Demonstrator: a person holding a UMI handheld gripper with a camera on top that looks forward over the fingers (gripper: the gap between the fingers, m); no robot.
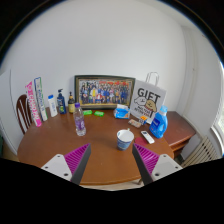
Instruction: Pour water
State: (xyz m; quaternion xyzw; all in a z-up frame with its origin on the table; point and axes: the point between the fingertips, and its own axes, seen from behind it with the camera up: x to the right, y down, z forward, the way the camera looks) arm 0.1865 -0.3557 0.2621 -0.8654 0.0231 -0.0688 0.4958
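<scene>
- The gripper sits at the bottom centre of the frame, its two fingers spread wide with nothing between them but bare tabletop.
- Each finger carries a magenta pad on its inner face; the pads angle in from lower left and lower right.
- A round wooden table fills the lower half of the frame, its surface reddish brown.
- A grey-white cup stands on the table just right of centre, beyond the fingertips and a little nearer the right finger.
- A small clear bottle stands upright left of centre, further back than the cup and well apart from it.
- A framed group photo leans against the white wall at the centre of the frame, at the back of the table.
- At the upper left of the table stand several bottles, among them a dark pump bottle and a white bottle, with a pink box beside them.
- A white paper bag printed "GIFT" stands to the right of the photo.
- A blue bowl rests in front of the bag, and a blue pouch lies at the right edge of the table.
- A wooden chair back shows at the far left, behind the table.
</scene>
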